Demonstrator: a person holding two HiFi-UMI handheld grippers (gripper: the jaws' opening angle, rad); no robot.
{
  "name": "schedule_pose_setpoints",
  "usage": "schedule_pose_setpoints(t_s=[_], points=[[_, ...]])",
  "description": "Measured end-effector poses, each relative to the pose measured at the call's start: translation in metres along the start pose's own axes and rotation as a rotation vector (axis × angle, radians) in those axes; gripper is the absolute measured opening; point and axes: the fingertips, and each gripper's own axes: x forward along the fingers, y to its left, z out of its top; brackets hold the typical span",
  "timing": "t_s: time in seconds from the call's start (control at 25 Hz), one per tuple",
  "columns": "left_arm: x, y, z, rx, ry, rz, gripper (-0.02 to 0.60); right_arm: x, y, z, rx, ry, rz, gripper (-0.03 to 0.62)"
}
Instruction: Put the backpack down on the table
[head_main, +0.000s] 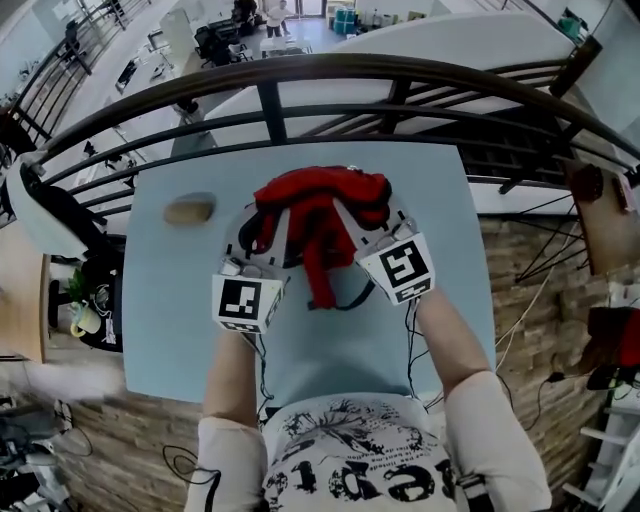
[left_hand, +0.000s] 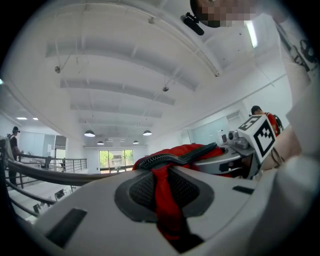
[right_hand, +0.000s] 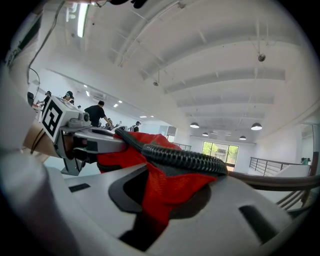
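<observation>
1. The red backpack (head_main: 322, 200) hangs bunched between your two tools over the far half of the pale blue desk (head_main: 330, 350), near its middle. From above, it cannot be told whether its underside touches the top.
2. A red strap (head_main: 320, 268) trails from the bundle toward you, and a thin black cord (head_main: 352, 300) loops beside it over the desk.
3. Your left tool (left_hand: 167, 192) is nearly closed. Its dark ribbed pads (left_hand: 142, 192) clamp a fold of the backpack's red fabric that runs straight down between the jaws.
4. Your right tool (right_hand: 162, 197) likewise pinches red mesh fabric of the backpack, with only a narrow gap between the jaws. A black ribbed trim (right_hand: 185, 160) of the backpack lies across the top of them.
5. Both tools point away from you, side by side, with their marker cubes turned up. The left one grips the bundle's left side and the right one its right side.
6. A tan rounded object (head_main: 188, 210) lies on the desk to the left of the backpack, apart from it and too blurred to identify.
7. A dark curved railing (head_main: 300, 75) runs just beyond the desk's far edge, and a lower floor shows past it.
</observation>
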Motion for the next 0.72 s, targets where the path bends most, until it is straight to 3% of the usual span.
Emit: schedule_pose_setpoints(t_s=[0.12, 0.48, 0.72], points=[[0.003, -0.008, -0.023, -0.004, 0.025, -0.015, 0.054, -0.001, 0.000, -0.020, 0.015, 0.019, 0.022, 0.071], [-0.011, -0.021, -0.049, -0.086, 0.090, -0.066, 0.060, -0.017, 0.015, -0.051, 0.087, 0.083, 0.043, 0.083], [-0.028, -0.036, -0.069, -0.099, 0.126, -0.069, 0.060, -0.035, 0.033, -0.073, 0.146, 0.104, 0.038, 0.095]])
